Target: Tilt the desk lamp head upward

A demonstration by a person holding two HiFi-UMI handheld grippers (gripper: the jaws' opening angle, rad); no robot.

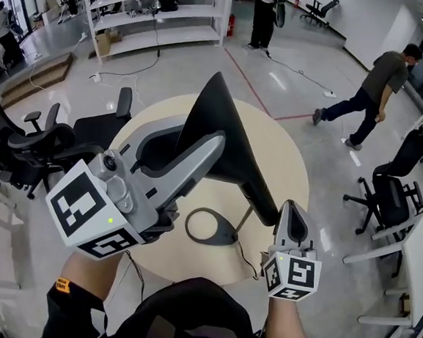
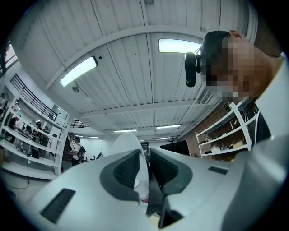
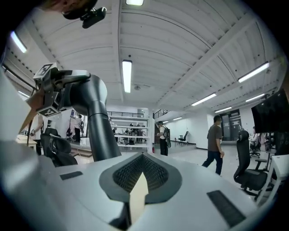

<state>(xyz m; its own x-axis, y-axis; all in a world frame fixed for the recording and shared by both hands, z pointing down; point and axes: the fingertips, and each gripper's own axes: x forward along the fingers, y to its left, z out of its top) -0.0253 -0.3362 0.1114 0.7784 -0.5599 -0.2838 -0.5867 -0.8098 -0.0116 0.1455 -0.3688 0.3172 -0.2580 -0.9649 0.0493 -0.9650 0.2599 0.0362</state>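
Lamp head [image 1: 236,158] slanting upward, left gripper [image 1: 202,137] jaws clamping it, right gripper [image 1: 291,206] jaws together

- The place is a big open robotics lab or workshop hall, not a home.
- White metal shelves [image 1: 159,13] with boxes and equipment stand along the far wall.
- Black office chairs [image 1: 393,195] stand around a round table [image 1: 292,172].
- The glossy floor [image 1: 198,71] has a red tape line [image 1: 252,83] and a loose cable [image 1: 301,73].
- The ribbed white ceiling [image 3: 180,45] carries long strip lights [image 3: 127,76].
- A person [image 1: 373,87] walks past.
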